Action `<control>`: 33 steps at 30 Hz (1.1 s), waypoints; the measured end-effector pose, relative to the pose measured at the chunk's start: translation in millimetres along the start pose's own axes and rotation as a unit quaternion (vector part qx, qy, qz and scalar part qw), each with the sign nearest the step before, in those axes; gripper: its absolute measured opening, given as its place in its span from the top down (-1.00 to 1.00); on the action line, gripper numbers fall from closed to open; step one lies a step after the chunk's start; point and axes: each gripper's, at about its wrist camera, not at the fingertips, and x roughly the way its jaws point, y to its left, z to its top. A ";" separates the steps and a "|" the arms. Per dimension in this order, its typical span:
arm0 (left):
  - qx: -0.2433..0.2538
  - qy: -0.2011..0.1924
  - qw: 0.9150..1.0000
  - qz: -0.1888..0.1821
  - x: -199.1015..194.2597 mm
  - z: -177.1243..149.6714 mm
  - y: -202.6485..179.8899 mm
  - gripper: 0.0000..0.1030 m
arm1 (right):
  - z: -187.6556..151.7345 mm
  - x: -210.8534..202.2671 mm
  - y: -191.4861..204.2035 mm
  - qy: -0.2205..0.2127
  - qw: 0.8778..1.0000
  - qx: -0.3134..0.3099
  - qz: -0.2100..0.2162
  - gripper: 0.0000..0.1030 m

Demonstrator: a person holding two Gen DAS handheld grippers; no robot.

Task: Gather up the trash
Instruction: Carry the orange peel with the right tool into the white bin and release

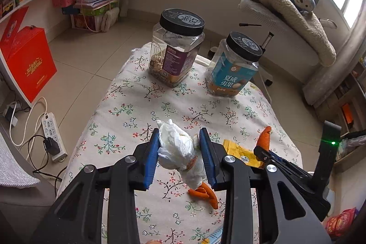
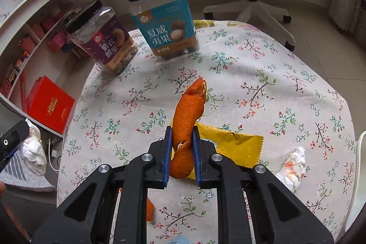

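My left gripper (image 1: 179, 148) is shut on a crumpled white tissue (image 1: 175, 145) and holds it above the floral tablecloth (image 1: 141, 106). More orange peel (image 1: 204, 194) lies on the cloth just below it. My right gripper (image 2: 182, 141) is shut on a long orange peel (image 2: 188, 111) that sticks up between its blue pads; it also shows in the left wrist view (image 1: 264, 136). A yellow wrapper (image 2: 233, 145) lies flat under the right gripper. Another crumpled tissue (image 2: 291, 167) lies at the right of the cloth.
Two black-lidded nut jars stand at the far end: a purple-label one (image 1: 175, 47) and a blue-label one (image 1: 233, 65). A red box (image 1: 27, 61), a power strip (image 1: 52, 134), shelves and an office chair (image 2: 251, 1) surround the table.
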 end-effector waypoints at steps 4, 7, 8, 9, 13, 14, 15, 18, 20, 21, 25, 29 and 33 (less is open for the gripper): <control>0.007 -0.008 1.000 0.000 -4.9 -2.5 -9.2 0.32 | -2.2 -31.0 -3.5 -0.028 1.000 -0.011 0.006 0.70; 0.010 -0.014 1.000 0.000 -7.1 -6.0 -16.3 0.32 | -5.7 -48.8 -10.8 -0.042 0.999 -0.014 0.006 0.70; 0.011 -0.016 1.000 0.000 -7.7 -7.1 -19.1 0.32 | -6.6 -53.0 -14.5 -0.046 0.999 -0.013 0.007 0.70; 0.013 -0.018 1.000 -0.001 -8.3 -8.4 -22.0 0.32 | -7.8 -57.4 -17.7 -0.050 0.999 -0.012 0.008 0.70; 0.021 -0.023 1.000 -0.004 -10.0 -14.6 -35.7 0.32 | -15.0 -72.5 -29.8 -0.064 0.998 -0.012 0.003 0.70; 0.025 -0.023 0.999 -0.005 -10.0 -16.4 -39.9 0.32 | -16.8 -75.8 -33.0 -0.068 0.998 -0.014 0.000 0.70; 0.029 -0.024 0.999 -0.005 -9.6 -17.9 -43.9 0.32 | -18.5 -78.5 -35.9 -0.072 0.997 -0.014 -0.003 0.70; 0.040 -0.026 0.999 -0.005 -8.4 -23.4 -55.8 0.32 | -23.6 -85.3 -45.7 -0.082 0.996 -0.015 -0.013 0.70; 0.046 -0.026 0.999 -0.006 -6.9 -26.8 -63.6 0.32 | -26.0 -88.9 -53.3 -0.088 0.996 -0.012 -0.019 0.70; 0.049 -0.026 0.998 -0.006 -6.3 -28.5 -67.6 0.32 | -26.8 -91.2 -58.0 -0.092 0.996 -0.007 -0.021 0.70; 0.063 -0.025 0.998 -0.012 -4.5 -34.2 -83.2 0.32 | -29.5 -100.7 -76.5 -0.102 0.994 0.014 -0.025 0.70; 0.074 -0.024 0.997 -0.017 -3.2 -38.6 -97.2 0.32 | -30.5 -110.3 -92.1 -0.111 0.993 0.028 -0.030 0.70; 0.082 -0.022 0.996 -0.023 -2.2 -42.4 -111.7 0.32 | -32.4 -118.6 -105.4 -0.118 0.992 0.042 -0.034 0.70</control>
